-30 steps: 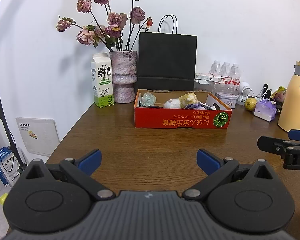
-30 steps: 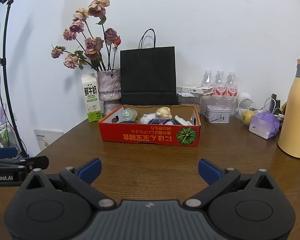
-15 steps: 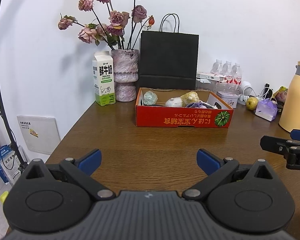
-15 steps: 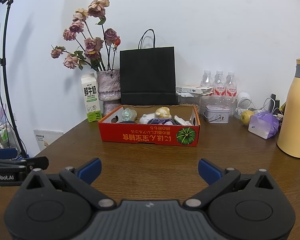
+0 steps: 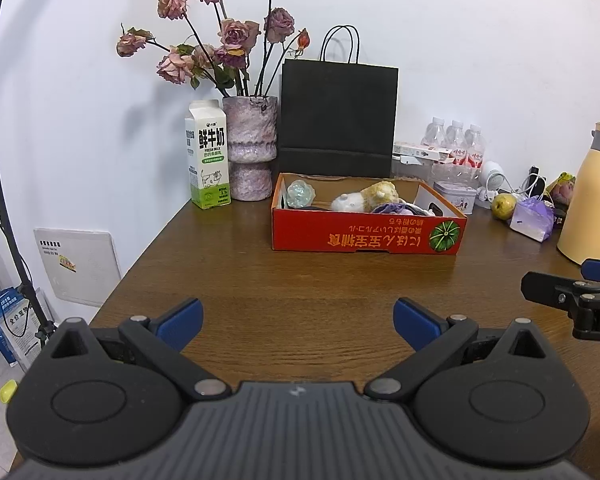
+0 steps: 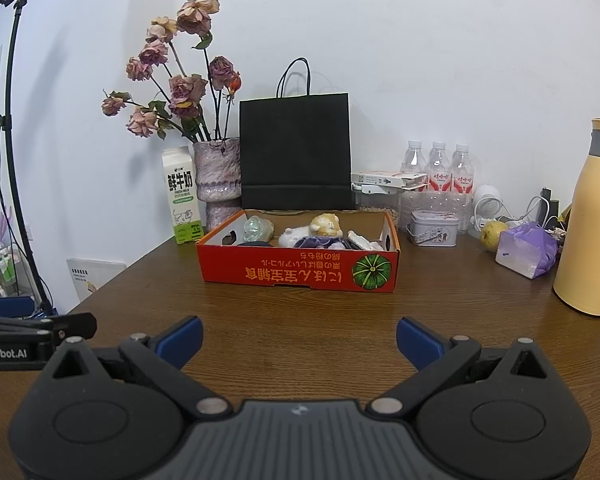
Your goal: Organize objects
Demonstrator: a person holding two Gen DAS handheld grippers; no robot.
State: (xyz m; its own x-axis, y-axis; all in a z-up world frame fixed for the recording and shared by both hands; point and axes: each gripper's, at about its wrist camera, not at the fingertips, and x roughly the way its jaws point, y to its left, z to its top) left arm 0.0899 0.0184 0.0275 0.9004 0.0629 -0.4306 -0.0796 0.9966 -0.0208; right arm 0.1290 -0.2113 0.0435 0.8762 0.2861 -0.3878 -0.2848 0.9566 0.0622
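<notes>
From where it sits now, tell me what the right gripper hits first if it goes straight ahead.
Likely the front wall of the red box: the right gripper, open and empty, points straight at it over bare table. Its height above the table is unclear, so it might clear the wall.

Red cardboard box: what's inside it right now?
In the red cardboard box: a clear greenish ball, a white plush, a yellow plush and something purple. The front wall hides whatever lies lower.

Milk carton beside vase, black bag.
</notes>
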